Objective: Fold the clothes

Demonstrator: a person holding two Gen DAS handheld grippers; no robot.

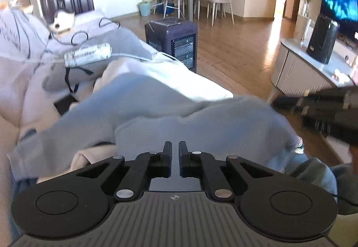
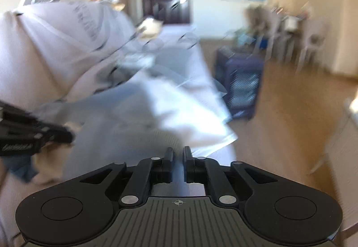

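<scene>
Apparently both jaws pinch soft, rumpled grey garment [image 1: 156,108].

White-covered sofa [image 1: 201,83], pale blue garment [image 1: 156,110] draped on it, grey clothing [image 1: 107,45], silver can [image 1: 87,54] on top

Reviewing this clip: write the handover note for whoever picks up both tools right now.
Left tool: jaws nearly closed on the light blue fleece garment.
Right tool: jaws nearly closed over the same cloth; the view is blurred, so the grip is unconfirmed.
The garment lies rumpled across the white sheet-covered sofa, beside a grey hoodie and a silver can.
Done: no neat fold visible.
Left: spread the garment flat, then fold it.
</scene>
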